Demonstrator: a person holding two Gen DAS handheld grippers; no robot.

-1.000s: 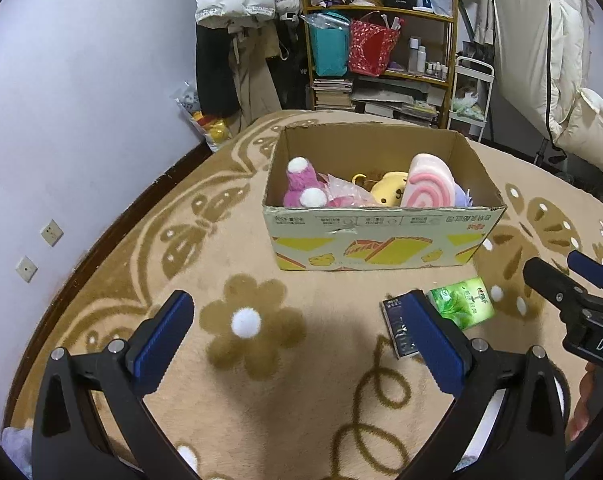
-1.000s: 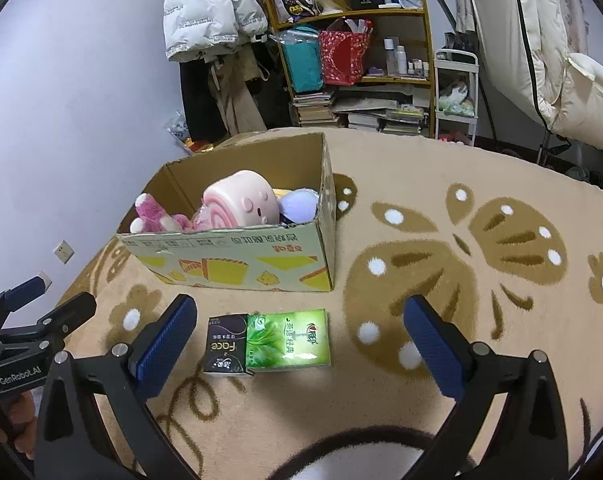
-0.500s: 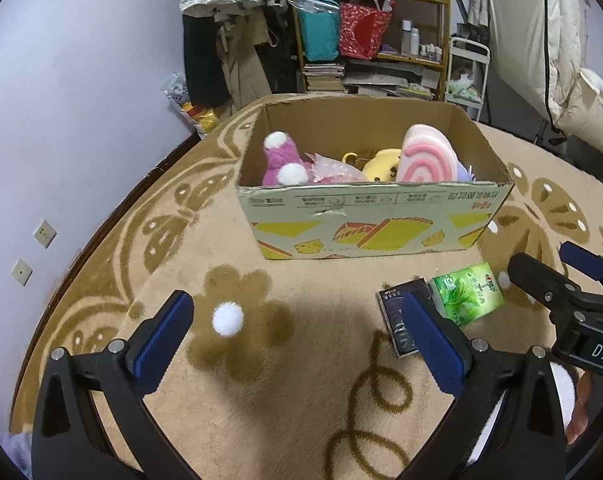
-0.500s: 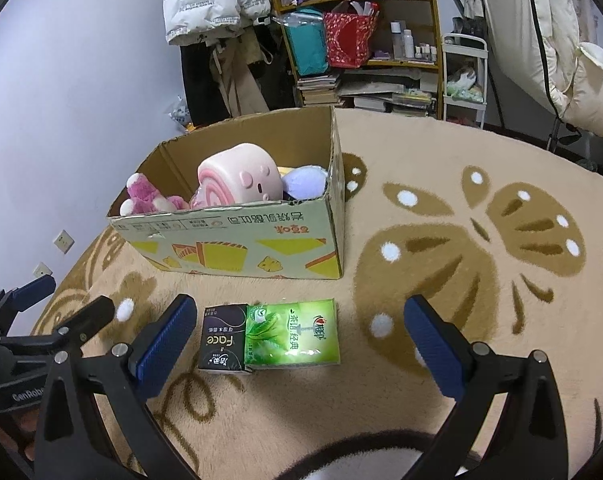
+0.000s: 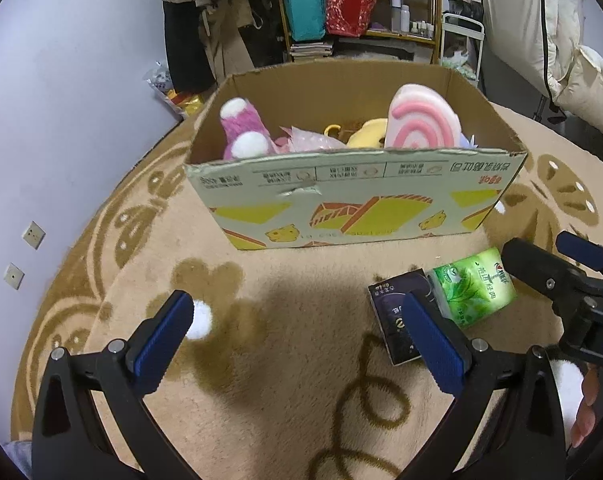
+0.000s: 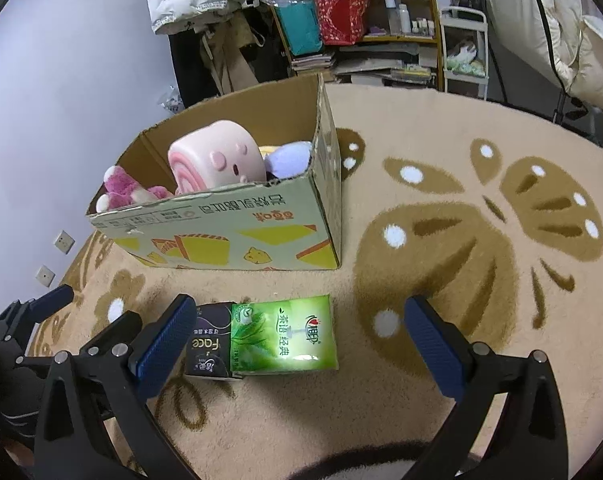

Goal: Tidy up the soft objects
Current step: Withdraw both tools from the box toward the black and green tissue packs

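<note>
Both wide-open, empty hand-held grippers, left (image 5: 297, 338) and right (image 6: 297, 338), have advanced toward the green soft tissue pack (image 6: 283, 334) beside the printed cardboard box (image 6: 237, 236), so pickup appears imminent.

We are seeing bare carpet (image 6: 441, 360) lying open between the right gripper (image 6: 297, 344) fingers except for 2 packs, a green tissue pack (image 6: 285, 334) touching a dark pack (image 6: 207, 344), both sitting just beside its left finger. The cardboard box (image 6: 237, 228) is standing beyond them as a wall, and its open top is being crowded by a pink roll plush (image 6: 217, 160) and other soft toys. In front of the left gripper (image 5: 297, 336) the carpet is lying clear up to the box, while the right gripper is blocking the right flank.
</note>
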